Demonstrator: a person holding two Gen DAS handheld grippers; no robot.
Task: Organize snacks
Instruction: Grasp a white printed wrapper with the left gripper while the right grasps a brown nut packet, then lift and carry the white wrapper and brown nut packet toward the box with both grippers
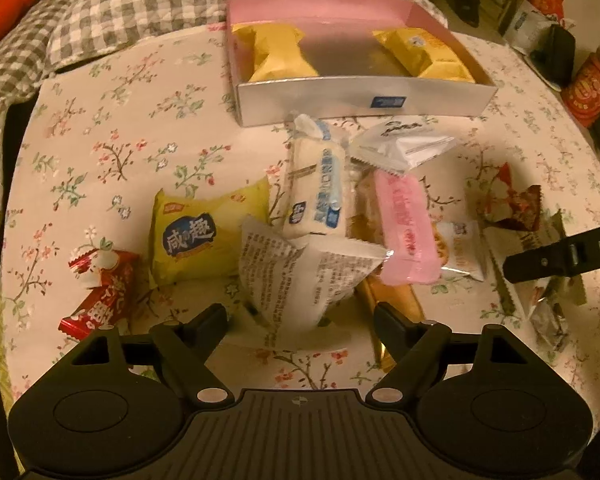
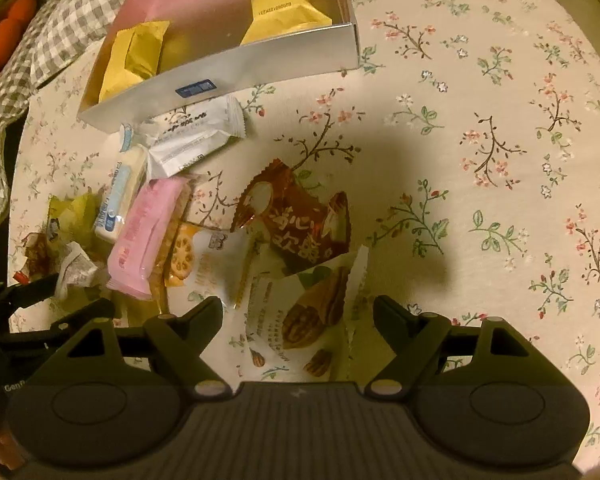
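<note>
- Broadly, the flowered tablecloth (image 2: 480,128) carries every item, and the silver box (image 1: 364,98) with its pink inner wall serves as the landmark for all positions below.
- The silver box sits at the far side of the cloth, open at the top; judged from the task, it is the collecting container, and two yellow packets (image 1: 278,54) already lie inside it, one at each end, with the middle free.
- The grey checked bedding (image 1: 100,12) bunches up beyond the box on its left and does not obstruct the work.
- The loose snack pile (image 1: 340,216) lies just in front of the box's near wall. It includes a yellow pouch (image 1: 204,236), a white-and-blue bar (image 1: 318,184), a pink bar (image 1: 404,228), a white printed packet (image 1: 300,276), a red wrapper (image 1: 100,292) and a brown wrapper (image 2: 296,224).
- The packets overlap: the pink bar rests on others, so lifting one piece may drag its neighbours.
- The left gripper (image 1: 300,316) points steeply down over the white printed packet, jaws wide apart, gripping nothing.
- The right gripper (image 2: 298,312) hangs likewise over a white nut packet (image 2: 300,312) at the end of the pile farthest from the box, jaws wide apart, empty.
- Both tools work close together; each one's fingers enter the other's view, so collision is a risk.
</note>
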